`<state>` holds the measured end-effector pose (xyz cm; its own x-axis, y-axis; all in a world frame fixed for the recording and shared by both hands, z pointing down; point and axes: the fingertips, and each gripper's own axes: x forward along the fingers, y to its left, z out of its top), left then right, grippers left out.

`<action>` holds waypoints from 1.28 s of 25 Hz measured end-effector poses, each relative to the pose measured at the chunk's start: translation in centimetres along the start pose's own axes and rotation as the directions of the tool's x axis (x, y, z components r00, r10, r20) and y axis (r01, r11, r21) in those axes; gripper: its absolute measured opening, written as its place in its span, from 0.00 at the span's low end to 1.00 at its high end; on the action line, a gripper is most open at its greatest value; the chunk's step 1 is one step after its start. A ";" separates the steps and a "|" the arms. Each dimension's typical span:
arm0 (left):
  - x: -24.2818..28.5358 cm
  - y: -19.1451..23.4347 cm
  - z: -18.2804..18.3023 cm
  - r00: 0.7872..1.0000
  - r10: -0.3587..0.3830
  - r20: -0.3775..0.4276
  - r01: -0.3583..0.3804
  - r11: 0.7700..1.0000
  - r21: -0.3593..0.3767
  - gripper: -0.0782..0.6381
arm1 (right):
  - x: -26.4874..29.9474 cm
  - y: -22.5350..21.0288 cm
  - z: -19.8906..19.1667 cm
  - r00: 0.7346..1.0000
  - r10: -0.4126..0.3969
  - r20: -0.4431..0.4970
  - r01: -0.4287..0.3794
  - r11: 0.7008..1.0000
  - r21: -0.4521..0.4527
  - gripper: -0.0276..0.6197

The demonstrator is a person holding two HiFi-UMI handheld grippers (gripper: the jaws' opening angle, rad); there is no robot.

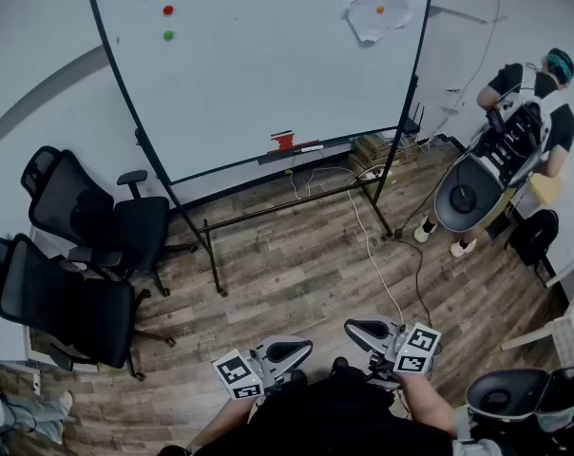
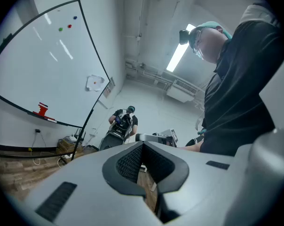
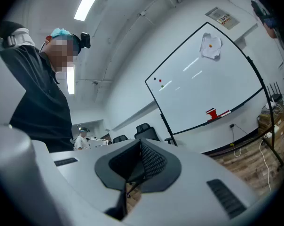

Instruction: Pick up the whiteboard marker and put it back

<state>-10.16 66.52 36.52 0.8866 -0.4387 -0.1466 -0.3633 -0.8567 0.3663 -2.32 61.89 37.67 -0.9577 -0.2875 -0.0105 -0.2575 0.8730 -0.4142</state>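
1. The whiteboard (image 1: 268,65) stands across the wood floor, well apart from you. Its tray ledge (image 1: 363,138) runs along the bottom edge.
2. The whiteboard marker (image 1: 311,147) reads as a short pale stick lying flat on that ledge. It is just beside a red block (image 1: 283,142), on the side below the crumpled paper (image 1: 377,9) pinned to the whiteboard. I take it to be the marker; it is too small to make out a cap.
3. Your left gripper (image 1: 301,347) is held low and close to your body, far from the whiteboard. Its own view shows the tips pressed together around an empty diamond-shaped hollow, with nothing between them.
4. Your right gripper (image 1: 353,329) is the same: pads meeting at the tip, nothing held, tucked near your waist.
5. My reading of that posture is that both tools sit in a carry position because nothing is within reach yet. The task looks unstarted.
6. The marker lies lengthwise along the ledge, so it likely needs a pinch across its barrel, with the jaws parted before you arrive.
7. On the route to the whiteboard, a white cable (image 1: 373,255) trails over the floor from its foot. Two office chairs (image 1: 106,226) sit off its other end, so step over the cable.
8. Another person (image 1: 529,112) works beyond the whiteboard's far leg, clear of your line.
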 end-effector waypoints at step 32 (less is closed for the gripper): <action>7.0 6.2 -0.5 0.999 0.007 -0.037 -0.009 0.999 -0.038 0.12 | -0.3 -6.2 -0.5 0.993 -0.049 -0.109 0.030 0.985 -0.169 0.07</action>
<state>-6.09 58.28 38.27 0.8940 -0.4344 -0.1096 -0.3597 -0.8418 0.4024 -0.48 56.71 40.68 -0.9522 -0.2855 0.1090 -0.3043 0.9181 -0.2541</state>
